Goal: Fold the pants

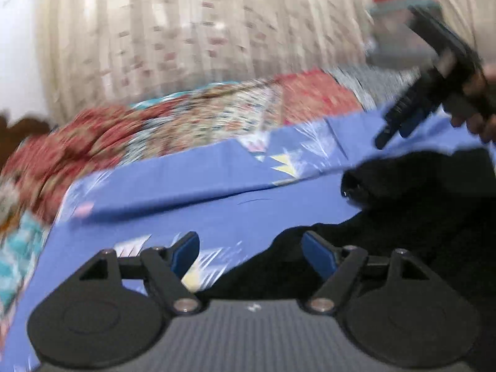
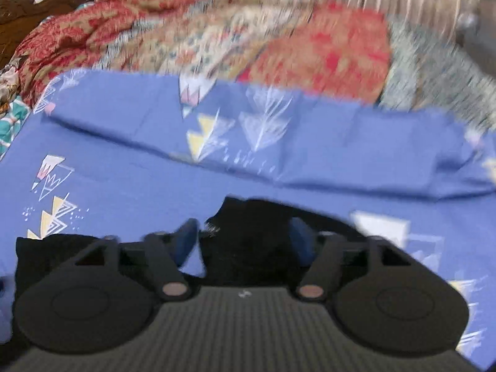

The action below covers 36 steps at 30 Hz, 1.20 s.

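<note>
Black pants (image 1: 412,204) lie on a blue patterned bedsheet (image 1: 186,198). My left gripper (image 1: 251,254) is open, its blue pads just above the pants' near left edge. My right gripper shows in the left wrist view (image 1: 393,127), hovering over the pants' far end; its opening is blurred there. In the right wrist view the right gripper (image 2: 245,238) is open over a bunched part of the pants (image 2: 248,235), which lie on the sheet (image 2: 124,161). Both views are motion-blurred.
A red and beige patterned quilt (image 2: 217,31) is heaped along the far side of the bed. A folded blue pillow roll (image 2: 341,142) lies in front of it. A curtain (image 1: 186,31) hangs behind. A dark wooden headboard (image 2: 28,9) stands at the left.
</note>
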Tool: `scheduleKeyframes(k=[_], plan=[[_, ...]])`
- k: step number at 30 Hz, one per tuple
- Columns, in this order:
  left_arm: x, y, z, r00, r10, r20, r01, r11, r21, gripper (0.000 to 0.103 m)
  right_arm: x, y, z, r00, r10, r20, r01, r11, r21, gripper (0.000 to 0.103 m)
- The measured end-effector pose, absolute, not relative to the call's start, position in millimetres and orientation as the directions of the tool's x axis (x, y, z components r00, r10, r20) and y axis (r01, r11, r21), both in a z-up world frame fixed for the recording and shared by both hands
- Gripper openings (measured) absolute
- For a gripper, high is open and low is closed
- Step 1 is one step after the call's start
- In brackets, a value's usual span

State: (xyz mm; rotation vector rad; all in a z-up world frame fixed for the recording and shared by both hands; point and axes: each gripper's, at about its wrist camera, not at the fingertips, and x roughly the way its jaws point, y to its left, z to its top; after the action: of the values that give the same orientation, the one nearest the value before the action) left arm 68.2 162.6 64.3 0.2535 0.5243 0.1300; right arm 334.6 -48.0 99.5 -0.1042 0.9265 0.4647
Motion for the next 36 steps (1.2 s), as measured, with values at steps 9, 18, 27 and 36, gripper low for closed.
scheduleKeyframes(k=[9, 18, 27, 36], plan=[[159, 128, -11, 0.688, 0.201, -0.697, 0.071, 0.937, 0.341, 0.019, 352, -12, 23, 0.428, 0.198, -0.882, -0.464, 0.885, -0.026, 0.032], [108, 136, 31, 0.804, 0.256, -0.536, -0.068, 0.936, 0.346, 0.014, 405, -256, 189, 0.811, 0.067, -0.581, 0.100, 0.963, 0.250, 0.031], [99, 160, 67, 0.833, 0.304, -0.463, -0.226, 0.950, 0.217, 0.014, 323, -487, 216, 0.832, -0.111, -0.544, 0.451, 0.707, 0.544, 0.031], [87, 139, 73, 0.818, 0.321, -0.477, -0.216, 0.941, 0.262, 0.014, 293, -519, 112, 0.721, 0.069, -0.689, 0.590, 0.460, 0.664, 0.032]])
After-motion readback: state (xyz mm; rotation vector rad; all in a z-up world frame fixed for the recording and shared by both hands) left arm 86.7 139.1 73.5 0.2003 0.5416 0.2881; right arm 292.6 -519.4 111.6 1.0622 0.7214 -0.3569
